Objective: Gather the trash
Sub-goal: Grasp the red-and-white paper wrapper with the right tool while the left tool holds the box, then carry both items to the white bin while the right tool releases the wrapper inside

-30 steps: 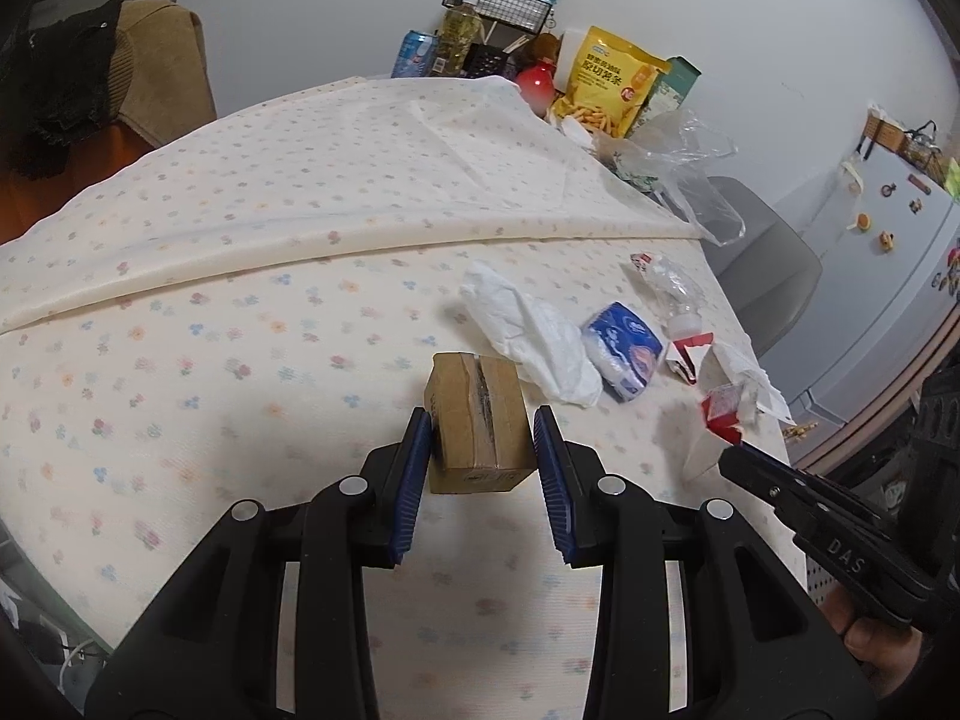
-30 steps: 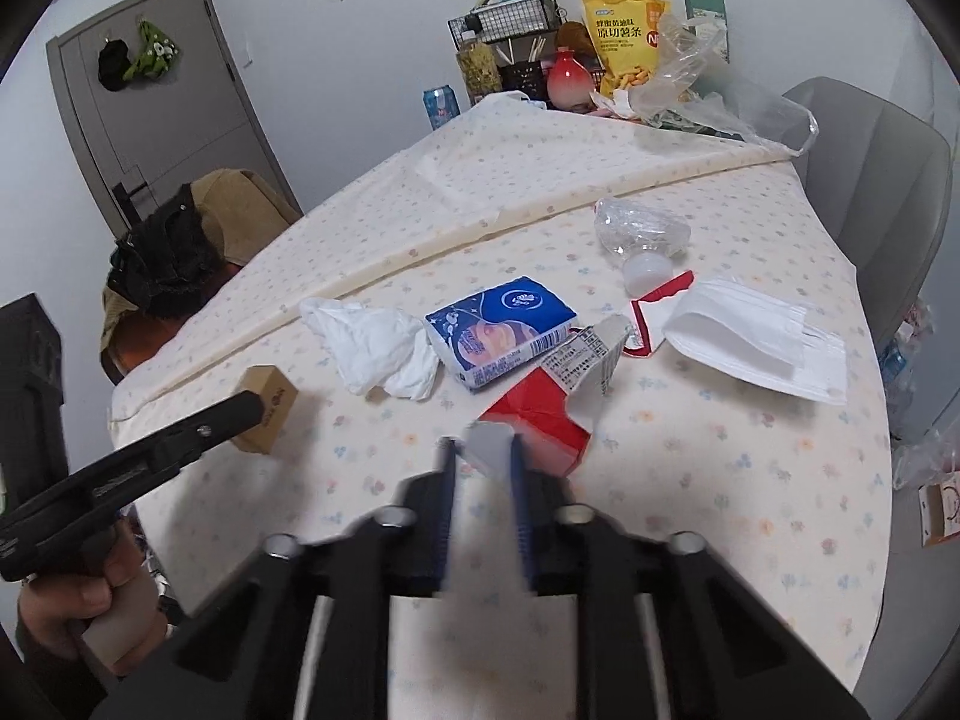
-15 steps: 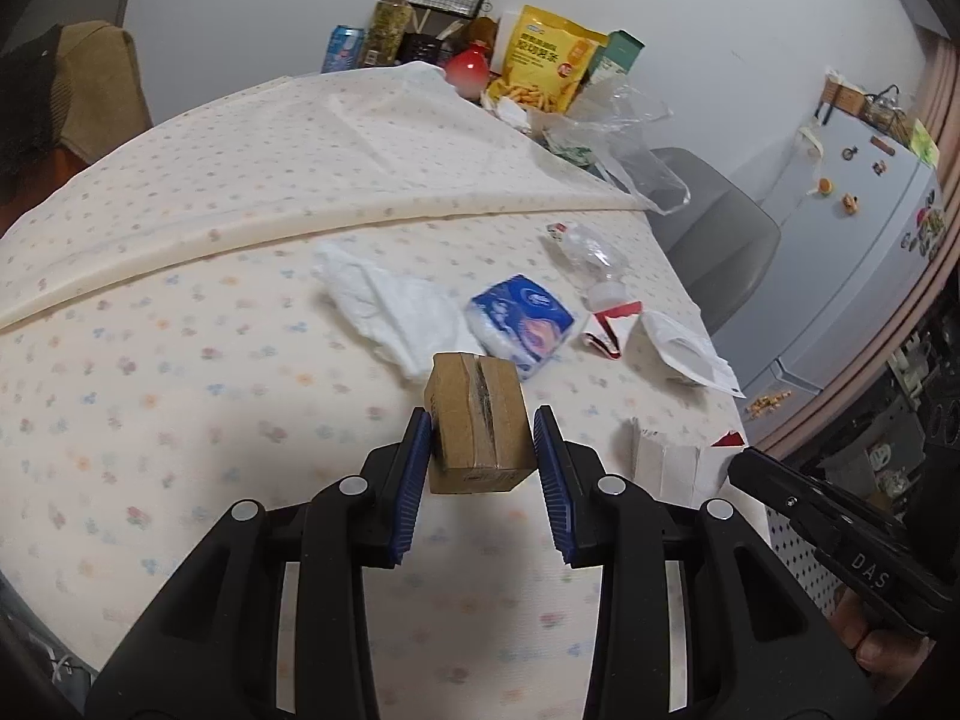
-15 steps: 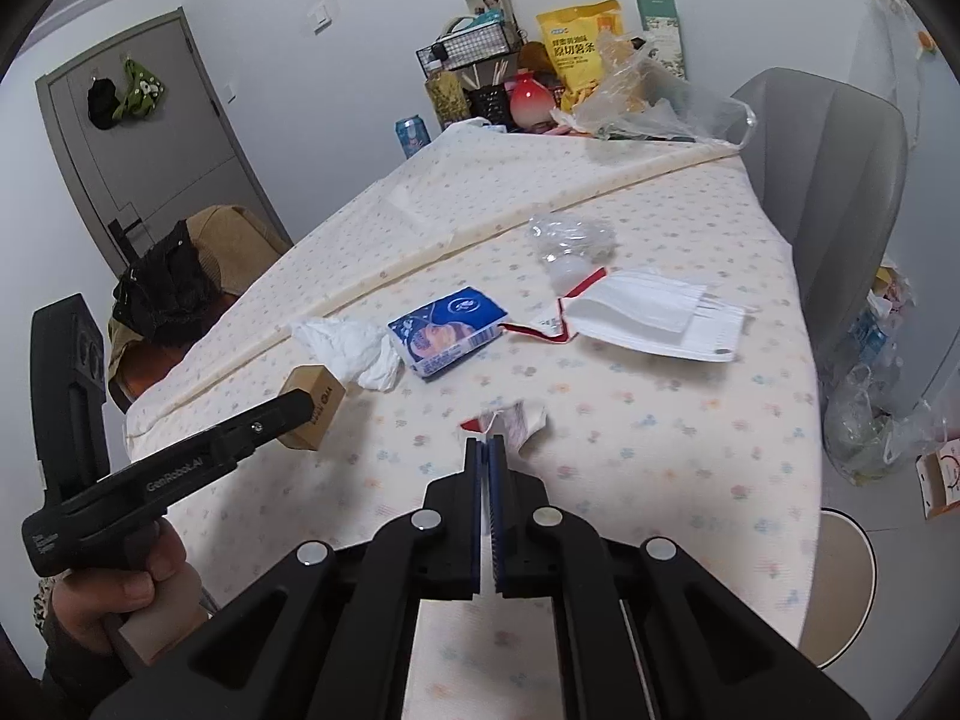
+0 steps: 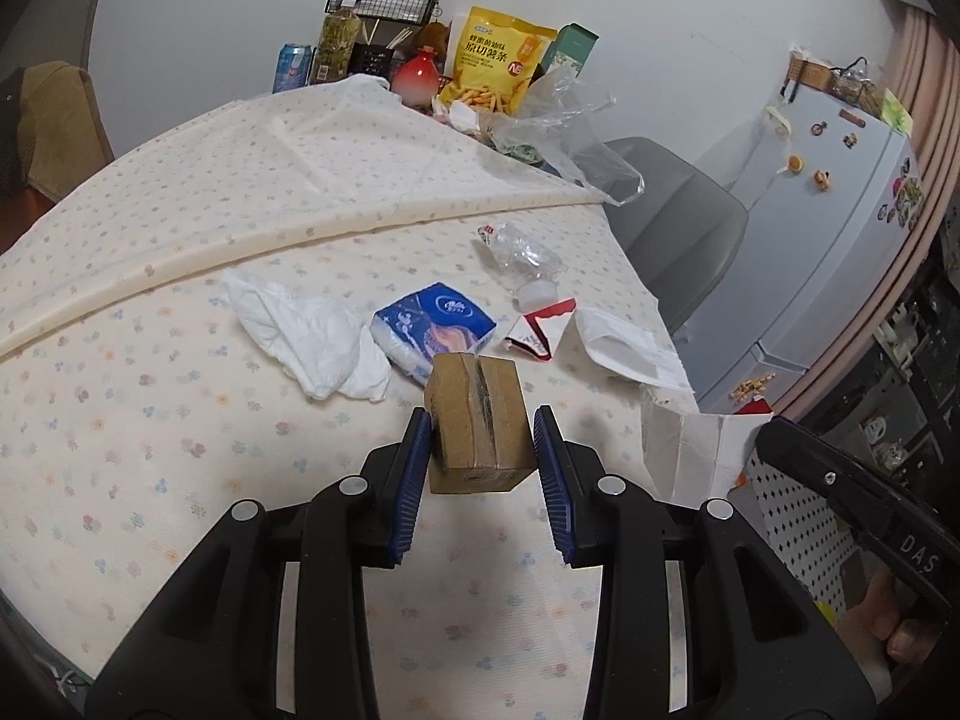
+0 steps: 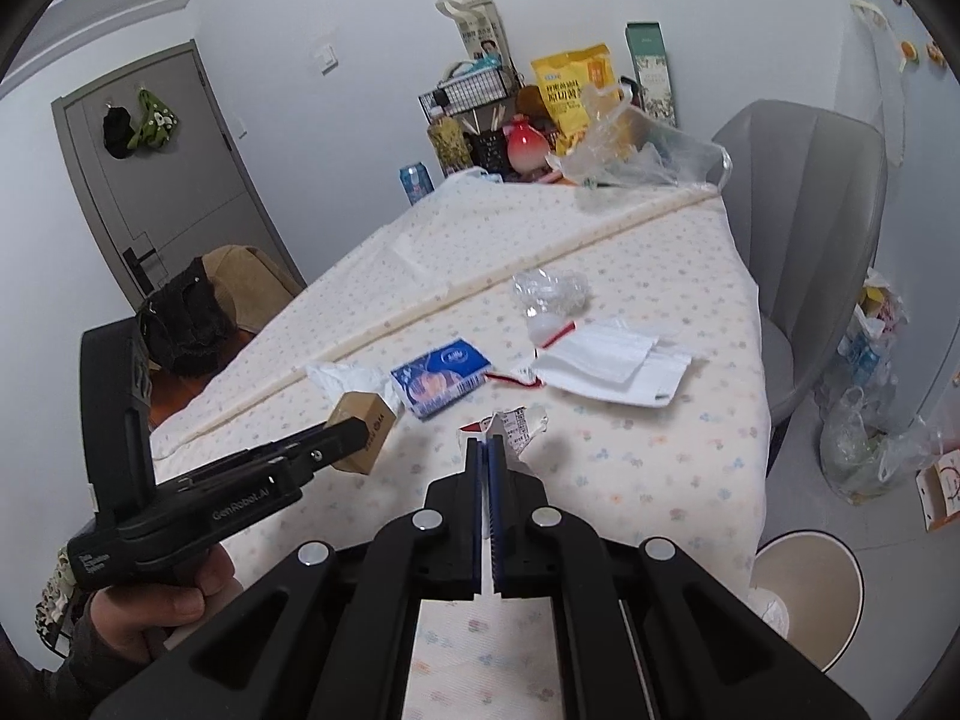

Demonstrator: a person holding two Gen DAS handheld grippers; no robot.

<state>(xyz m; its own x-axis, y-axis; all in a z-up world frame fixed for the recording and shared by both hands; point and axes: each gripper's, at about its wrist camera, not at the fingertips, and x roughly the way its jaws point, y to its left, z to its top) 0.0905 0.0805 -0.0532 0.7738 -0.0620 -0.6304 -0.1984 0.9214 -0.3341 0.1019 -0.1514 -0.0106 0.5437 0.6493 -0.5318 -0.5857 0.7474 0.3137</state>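
The left gripper [image 5: 480, 450] was clamped on a small brown cardboard box [image 5: 477, 420], its blue pads pressed against the box's two sides, and the box hung clear above the flowered cloth of the surface [image 5: 150, 420]. In the right wrist view the same box [image 6: 360, 432] showed at about 9 o'clock of centre, sticking out past the tip of the left gripper [image 6: 348, 441], with a hand [image 6: 150, 612] wrapped round the handle at 8 o'clock.

The right gripper [image 6: 485, 450] was closed nearly flat, pinching a torn red-and-white wrapper [image 6: 510, 423] that stood up from between its fingertips. In the left wrist view that wrapper [image 5: 684, 450] appeared at 3 o'clock beside the right gripper's black body.

On the surface beyond the box lay a crumpled white tissue [image 5: 312, 342] at 11 o'clock, a blue tissue pack [image 5: 432, 324] touching it at 12 o'clock, a red-and-white scrap [image 5: 540, 333], a white face mask [image 5: 630, 348] and a crushed clear plastic bottle [image 5: 522, 258] toward 1 o'clock. A round bin [image 6: 804, 594] stood on the floor at 4 o'clock in the right wrist view, just off the surface's edge.
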